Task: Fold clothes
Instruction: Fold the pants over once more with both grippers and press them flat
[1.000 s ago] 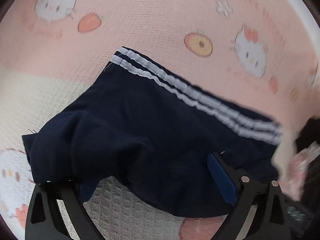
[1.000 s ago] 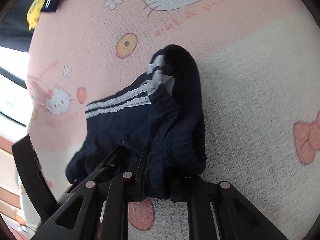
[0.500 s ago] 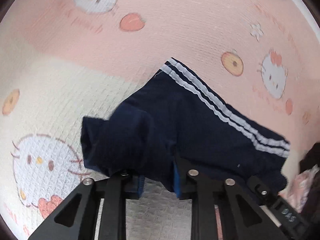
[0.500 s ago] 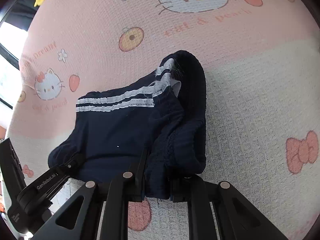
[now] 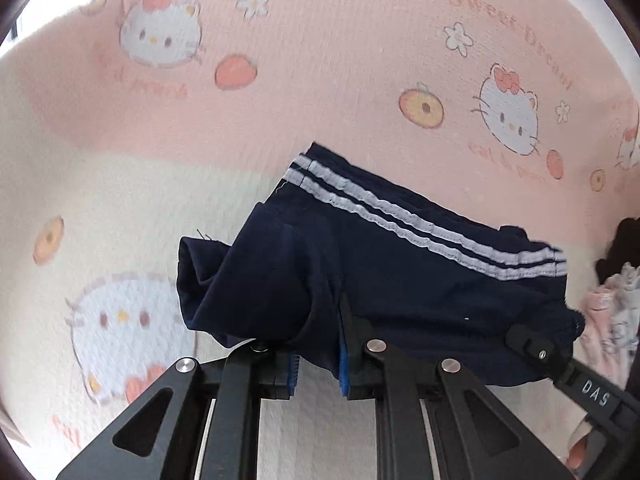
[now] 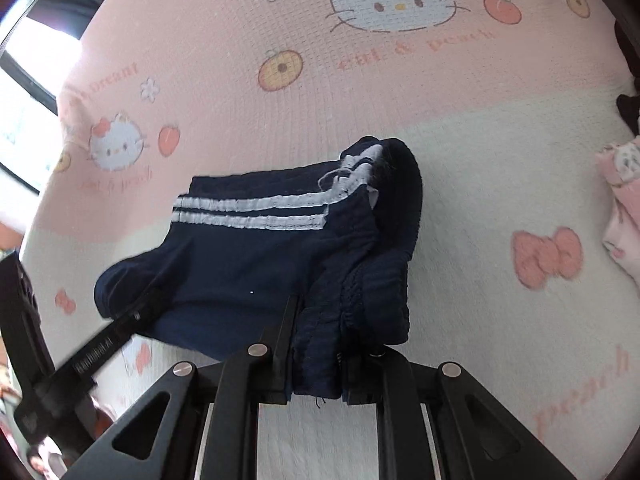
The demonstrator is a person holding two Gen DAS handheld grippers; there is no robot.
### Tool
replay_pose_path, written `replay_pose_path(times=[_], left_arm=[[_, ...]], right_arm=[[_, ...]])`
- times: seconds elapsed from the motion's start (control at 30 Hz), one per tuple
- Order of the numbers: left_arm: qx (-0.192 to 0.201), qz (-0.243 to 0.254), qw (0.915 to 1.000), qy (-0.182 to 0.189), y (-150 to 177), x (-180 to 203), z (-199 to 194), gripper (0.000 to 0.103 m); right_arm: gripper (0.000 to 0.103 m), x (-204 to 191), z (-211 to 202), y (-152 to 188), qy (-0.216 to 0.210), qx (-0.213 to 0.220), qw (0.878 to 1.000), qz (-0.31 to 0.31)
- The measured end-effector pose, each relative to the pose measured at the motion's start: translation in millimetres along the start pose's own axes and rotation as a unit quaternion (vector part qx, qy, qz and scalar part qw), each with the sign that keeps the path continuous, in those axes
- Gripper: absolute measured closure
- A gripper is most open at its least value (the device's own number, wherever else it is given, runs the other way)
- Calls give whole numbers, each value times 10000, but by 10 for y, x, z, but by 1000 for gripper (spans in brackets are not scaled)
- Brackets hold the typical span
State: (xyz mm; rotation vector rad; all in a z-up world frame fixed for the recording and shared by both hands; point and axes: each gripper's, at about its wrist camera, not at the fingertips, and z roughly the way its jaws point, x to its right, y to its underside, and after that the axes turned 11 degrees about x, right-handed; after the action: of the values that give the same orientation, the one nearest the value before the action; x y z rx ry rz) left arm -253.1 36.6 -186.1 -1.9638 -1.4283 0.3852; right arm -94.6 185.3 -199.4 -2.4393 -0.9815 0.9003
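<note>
Shorts [image 5: 400, 280] pinched by left tongs [image 5: 316, 368], right tongs [image 6: 316, 376]

Left gripper [image 5: 316, 360], seen from its own wrist camera: black two-finger frame with blue pads [image 5: 343, 372], jaws drawn close together and pinching a fold of the navy shorts [image 5: 400, 280] at the near hem. Right gripper [image 6: 316, 364], seen from its own wrist camera: identical black frame, jaws likewise nearly closed and clamped on the bunched waistband end of the same garment. Each tool also appears in the other's view as a slanted black finger entering from the side, showing the two grippers set at opposite ends of the cloth.
</note>
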Motion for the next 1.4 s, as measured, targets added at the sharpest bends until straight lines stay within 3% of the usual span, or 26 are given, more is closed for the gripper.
replay_pose_path(times=[0.17, 0.43, 0.77, 1.0, 1.4], left_arm=[[-377, -388, 9980, 341, 71, -65, -105, 91], [-416, 387, 9981, 240, 317, 210, -407, 90], [-725, 561, 9953, 298, 580, 388, -550, 90], [-814, 660, 9934, 468, 713, 481, -722, 90], [-884, 1024, 9891, 582, 831, 568, -654, 89]], right_arm=[[90, 64, -221, 138, 42, -177, 9995, -253], [90, 269, -509, 355, 60, -364, 9993, -112], [90, 606, -712, 589, -80, -671, 9966, 462], [90, 750, -730, 558, -159, -512, 9951, 831], [87, 660, -516, 469, 68, -689, 9955, 646]])
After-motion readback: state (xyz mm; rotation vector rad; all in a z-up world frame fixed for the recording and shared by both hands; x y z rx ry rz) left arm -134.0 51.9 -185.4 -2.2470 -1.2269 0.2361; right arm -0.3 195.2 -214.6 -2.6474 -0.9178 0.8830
